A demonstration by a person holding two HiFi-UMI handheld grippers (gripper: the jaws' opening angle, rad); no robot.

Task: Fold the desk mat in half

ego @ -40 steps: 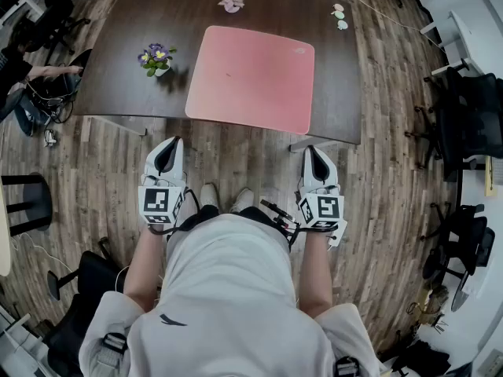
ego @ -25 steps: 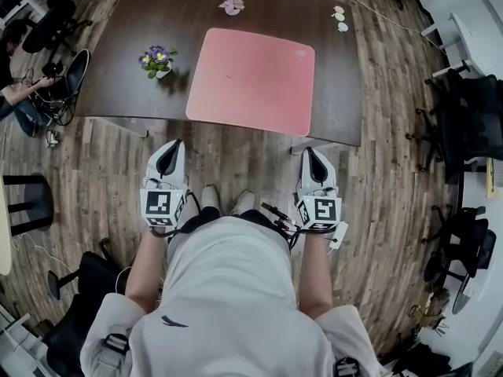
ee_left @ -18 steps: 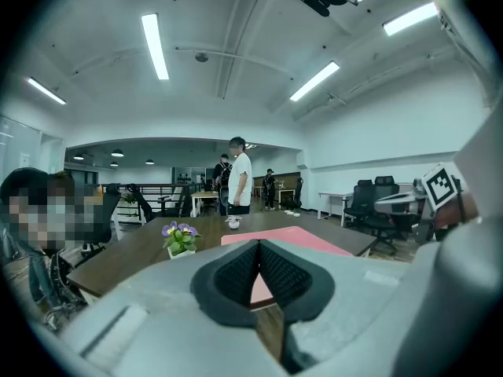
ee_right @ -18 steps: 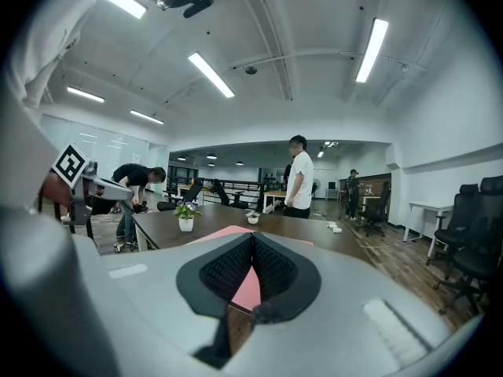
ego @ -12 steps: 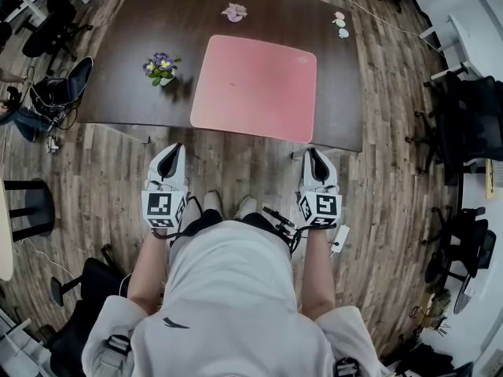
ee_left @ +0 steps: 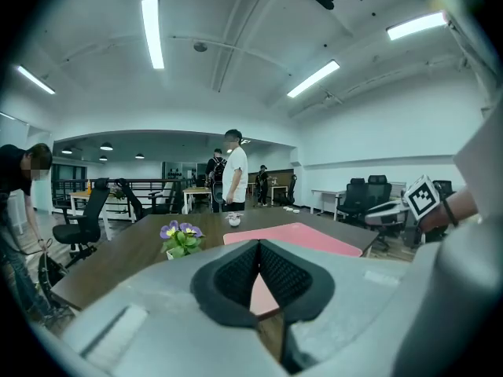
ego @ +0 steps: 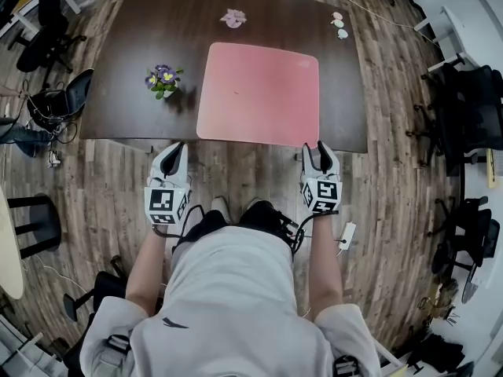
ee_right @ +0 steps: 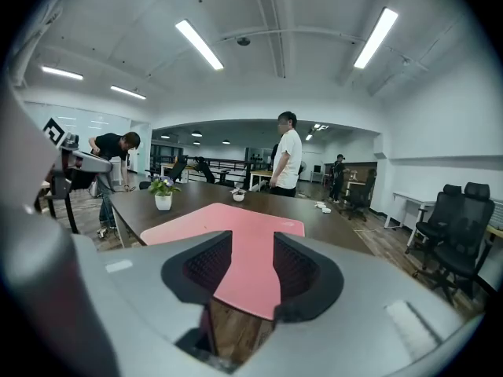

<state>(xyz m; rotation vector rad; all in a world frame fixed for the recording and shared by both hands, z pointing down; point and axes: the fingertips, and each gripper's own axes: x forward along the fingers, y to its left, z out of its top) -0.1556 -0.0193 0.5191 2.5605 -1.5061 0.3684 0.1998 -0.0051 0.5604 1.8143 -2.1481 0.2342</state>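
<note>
While the right tongs (ego: 318, 151) had just been spreading with nothing between them, the left tongs (ego: 174, 151) were pressed together. Both sat just off the worktop's (ego: 118, 49) near edge. The pink desk mat (ego: 259, 93) lay flat and unfolded on it, with the flowerpot (ego: 163, 81) to its left.

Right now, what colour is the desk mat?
The desk mat is plain pink; the head view shows it best.

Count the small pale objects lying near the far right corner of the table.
3, close together in a row at the table's far right corner, beyond the pink mat: farthest piece, middle piece, nearest piece. Too small to identify; none looks hidden.
</note>
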